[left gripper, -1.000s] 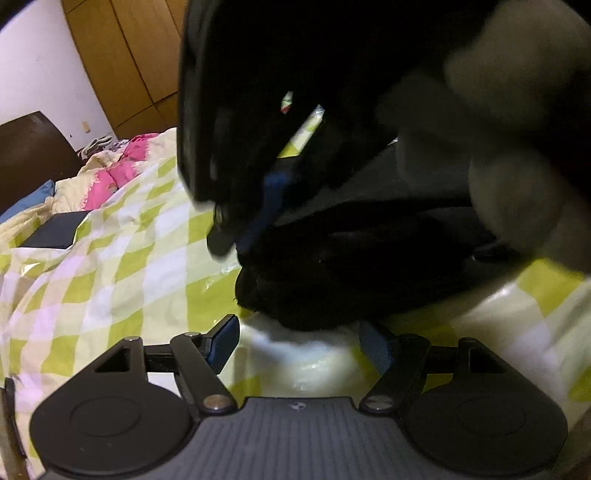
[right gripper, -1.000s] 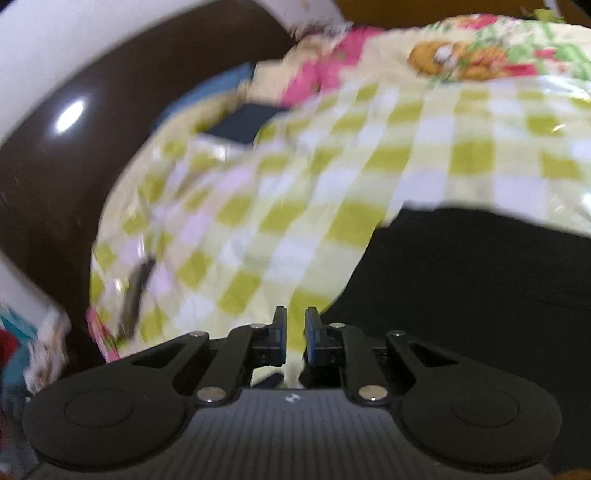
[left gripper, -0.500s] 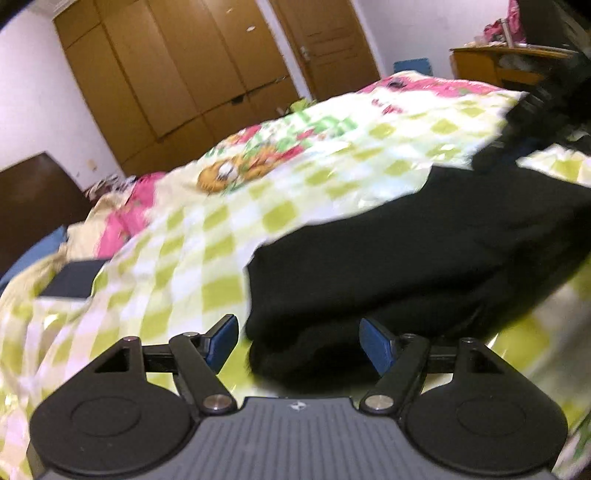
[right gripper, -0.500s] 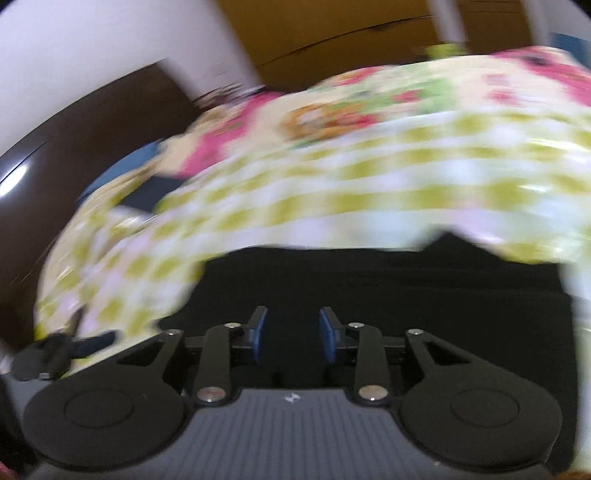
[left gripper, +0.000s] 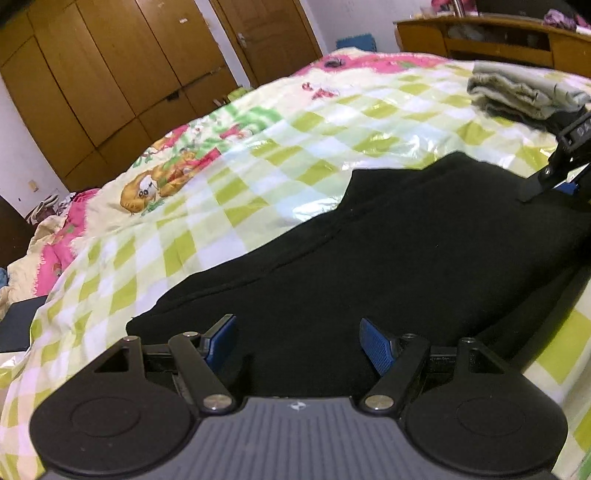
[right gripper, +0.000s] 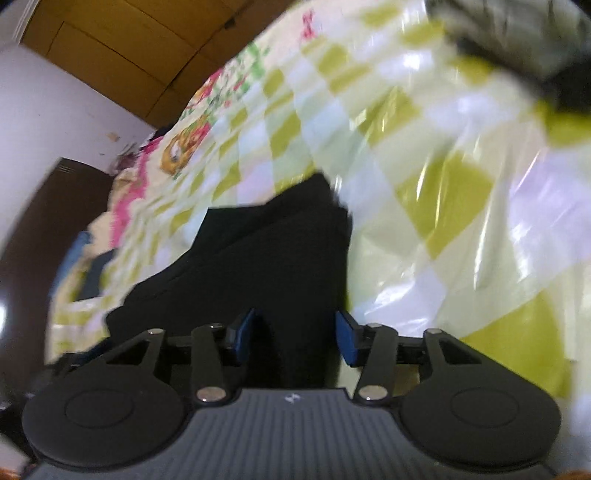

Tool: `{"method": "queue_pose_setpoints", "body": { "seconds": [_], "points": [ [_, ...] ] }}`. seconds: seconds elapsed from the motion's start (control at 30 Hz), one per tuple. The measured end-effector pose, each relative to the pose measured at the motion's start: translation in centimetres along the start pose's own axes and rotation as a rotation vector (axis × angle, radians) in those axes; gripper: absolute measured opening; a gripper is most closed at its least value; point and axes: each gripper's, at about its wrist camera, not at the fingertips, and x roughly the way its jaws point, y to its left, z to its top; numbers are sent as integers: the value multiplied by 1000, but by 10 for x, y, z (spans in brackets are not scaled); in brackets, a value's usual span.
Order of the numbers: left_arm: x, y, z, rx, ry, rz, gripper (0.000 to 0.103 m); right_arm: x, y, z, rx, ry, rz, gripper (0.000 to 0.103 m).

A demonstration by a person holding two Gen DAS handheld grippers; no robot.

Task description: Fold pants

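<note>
Bed covered by a glossy green-and-white checked quilt (left gripper: 295, 147) with a cartoon animal print (left gripper: 147, 188); pink-patterned bedding (left gripper: 59, 243) bunched at the left end; folded grey-beige clothes (left gripper: 517, 92) stacked on the quilt at far right; dark flat object (left gripper: 18, 325) at left edge, kind unclear; brown wooden wardrobe (left gripper: 110, 74) and door (left gripper: 266, 37) behind; wooden desk (left gripper: 498, 33) upper right.
</note>
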Motion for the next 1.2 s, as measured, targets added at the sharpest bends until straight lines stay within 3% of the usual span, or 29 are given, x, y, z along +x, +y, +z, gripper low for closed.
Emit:
{"method": "queue_pose_setpoints", "body": {
  "seconds": [0.13,0.33,0.43,0.57,0.6,0.63,0.7,0.87,1.03,1.13,1.2],
  "points": [
    [6,2,6,-22,21,-30,86,-2,-21,9,82,38,113,48],
    [20,-4,12,-48,47,-58,86,6,-13,16,81,63,284,51],
    [24,-6,14,-49,54,-67,86,27,-18,20,71,130,226,52],
    [28,-8,16,-49,69,-57,86,43,-13,20,105,129,245,51],
    [28,-8,17,-47,74,-50,86,42,-14,21,128,122,256,33],
    [29,-9,18,-50,80,-47,86,40,-17,22,158,110,270,23],
    [28,-11,19,-59,90,-54,86,30,-25,24,207,79,328,17],
    [24,-36,28,-27,93,-95,85,3,-38,26,235,23,361,15],
    [22,-73,43,20,42,-164,85,-42,-61,36,247,-65,275,15],
    [17,-88,58,49,-21,-145,85,-61,-59,37,217,-89,220,15],
    [13,-94,68,79,-98,-79,85,-62,-58,34,219,-88,212,15]
  ]
}}
